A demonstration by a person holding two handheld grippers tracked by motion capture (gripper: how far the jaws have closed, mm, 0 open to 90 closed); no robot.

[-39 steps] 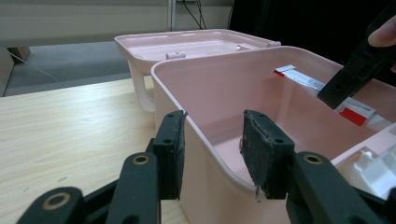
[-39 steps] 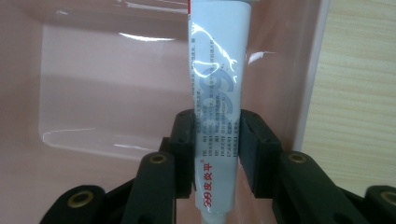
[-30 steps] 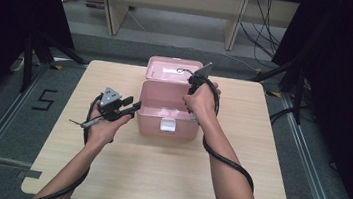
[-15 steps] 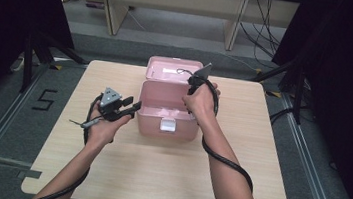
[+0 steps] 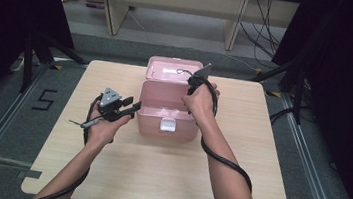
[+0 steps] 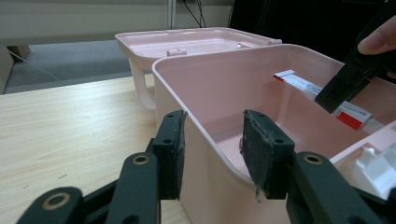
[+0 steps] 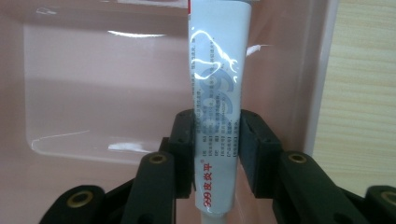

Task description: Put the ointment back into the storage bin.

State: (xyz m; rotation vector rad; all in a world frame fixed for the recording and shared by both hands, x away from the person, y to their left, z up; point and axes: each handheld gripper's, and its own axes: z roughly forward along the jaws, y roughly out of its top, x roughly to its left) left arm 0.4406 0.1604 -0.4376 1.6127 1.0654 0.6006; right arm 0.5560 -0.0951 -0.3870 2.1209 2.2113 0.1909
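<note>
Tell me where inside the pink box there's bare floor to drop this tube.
The right gripper clamps the white ointment tube above the pink plastic box. Its floor is bare between the tube and the far side wall, bordered by glossy walls. It is tighter along the wall beside the tube. The left gripper straddles the box's near wall, crowding that edge.

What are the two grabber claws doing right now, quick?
Left gripper: open, its jaws on either side of the pink plastic box's side wall, not squeezing it.
Right gripper: closed on the white ointment tube inside the box.
</note>
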